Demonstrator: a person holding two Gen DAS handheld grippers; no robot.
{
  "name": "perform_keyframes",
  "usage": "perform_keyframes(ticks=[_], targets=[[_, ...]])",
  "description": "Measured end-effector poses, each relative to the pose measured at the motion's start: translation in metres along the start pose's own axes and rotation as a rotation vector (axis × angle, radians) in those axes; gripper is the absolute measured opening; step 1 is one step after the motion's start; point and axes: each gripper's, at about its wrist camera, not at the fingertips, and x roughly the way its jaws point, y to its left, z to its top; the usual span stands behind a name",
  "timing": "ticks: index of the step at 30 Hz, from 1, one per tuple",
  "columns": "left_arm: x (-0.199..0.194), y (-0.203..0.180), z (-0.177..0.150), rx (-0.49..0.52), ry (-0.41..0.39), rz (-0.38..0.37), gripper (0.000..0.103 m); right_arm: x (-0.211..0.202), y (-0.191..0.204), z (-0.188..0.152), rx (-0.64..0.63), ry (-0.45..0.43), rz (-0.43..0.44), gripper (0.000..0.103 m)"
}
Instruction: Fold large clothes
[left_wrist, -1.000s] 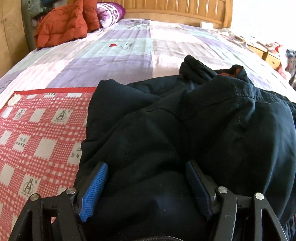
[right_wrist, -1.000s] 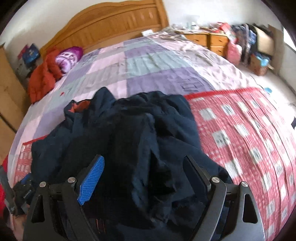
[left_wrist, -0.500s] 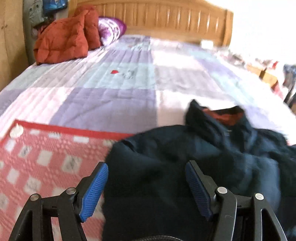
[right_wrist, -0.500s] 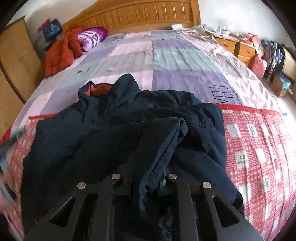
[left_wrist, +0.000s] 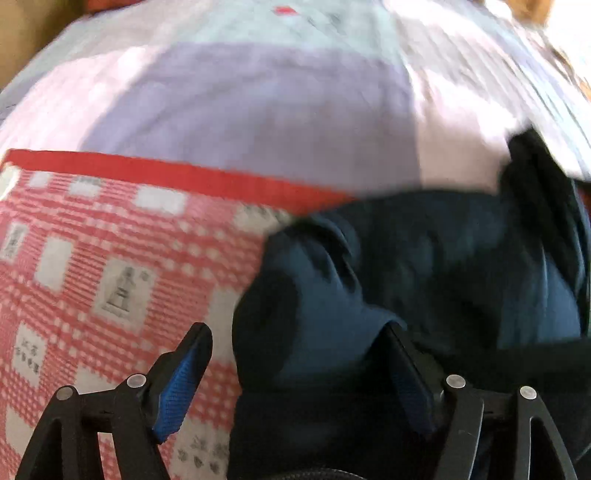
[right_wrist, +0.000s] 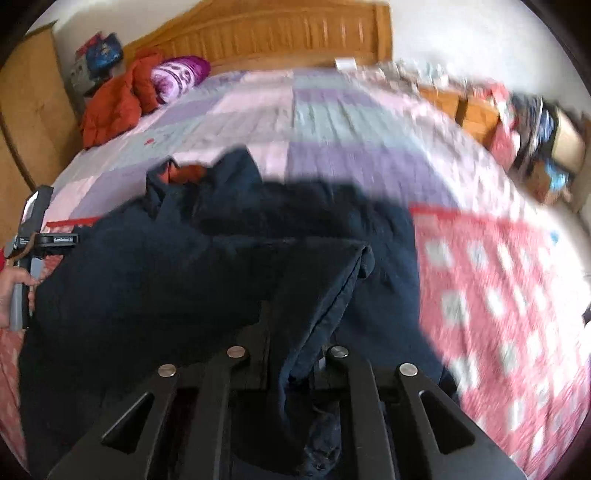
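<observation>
Gathering step. Dark jacket (right_wrist: 229, 266) lies bunched near the bed's foot edge. Right tool (right_wrist: 295, 354) is clenched on a jacket fold; left tool (left_wrist: 295, 354), jaws opening, straddles the jacket's side edge ungripped. Next: clamp there and spread the garment.

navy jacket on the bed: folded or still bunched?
Bunched, not folded: the navy jacket lies crumpled, collar rucked up, one fold pinched in the right gripper.

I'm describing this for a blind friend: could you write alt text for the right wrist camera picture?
A handheld right gripper is shut on a fold of a dark navy jacket heaped on a bed with a lilac patchwork quilt and a red checked blanket. A wooden headboard stands behind.
</observation>
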Motion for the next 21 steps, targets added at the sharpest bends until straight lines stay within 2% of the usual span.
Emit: perform_keyframes(ticks=[2,4,6,8,9,10,11,12,15,17,19,20,21], targets=[[-0.008,0.003,0.0,-0.026,-0.064,0.043,0.079,-0.018,0.008,0.025,-0.036,-0.105,-0.003,0.013],[-0.008,0.004,-0.001,-0.051,-0.075,0.046,0.079,-0.042,0.017,0.052,-0.065,-0.222,0.012,0.013],[-0.007,0.003,-0.004,-0.071,-0.09,0.06,0.079,-0.05,0.02,0.063,-0.098,-0.262,0.005,0.013],[-0.011,0.0,-0.009,-0.088,-0.113,0.062,0.079,-0.027,0.01,0.058,-0.088,-0.183,-0.031,0.013],[-0.01,-0.002,-0.012,-0.082,-0.109,0.06,0.079,0.0,-0.003,0.05,-0.054,-0.079,-0.047,0.013],[-0.008,-0.006,-0.016,-0.061,-0.102,0.063,0.079,0.036,-0.022,0.036,0.005,0.061,-0.05,0.013],[-0.008,-0.01,-0.022,-0.036,-0.102,0.06,0.079,0.056,-0.035,0.022,0.043,0.134,-0.04,0.014],[-0.01,-0.011,-0.026,-0.014,-0.105,0.062,0.079,0.067,-0.043,0.01,0.063,0.148,-0.018,0.014],[-0.018,-0.01,-0.029,0.014,-0.138,0.047,0.079,0.065,-0.041,0.005,0.065,0.112,-0.032,0.015],[-0.041,-0.006,-0.033,0.008,-0.206,0.027,0.079,0.061,-0.046,0.003,0.077,0.106,-0.024,0.015],[-0.066,-0.005,-0.039,0.038,-0.279,-0.01,0.079,0.046,-0.047,0.005,0.058,0.095,-0.027,0.024],[-0.08,-0.01,-0.046,0.073,-0.314,-0.029,0.079,0.036,-0.045,0.005,0.043,0.079,-0.056,0.027],[-0.088,-0.014,-0.051,0.101,-0.336,-0.042,0.079,0.016,-0.043,0.006,0.016,0.036,-0.121,0.04]])
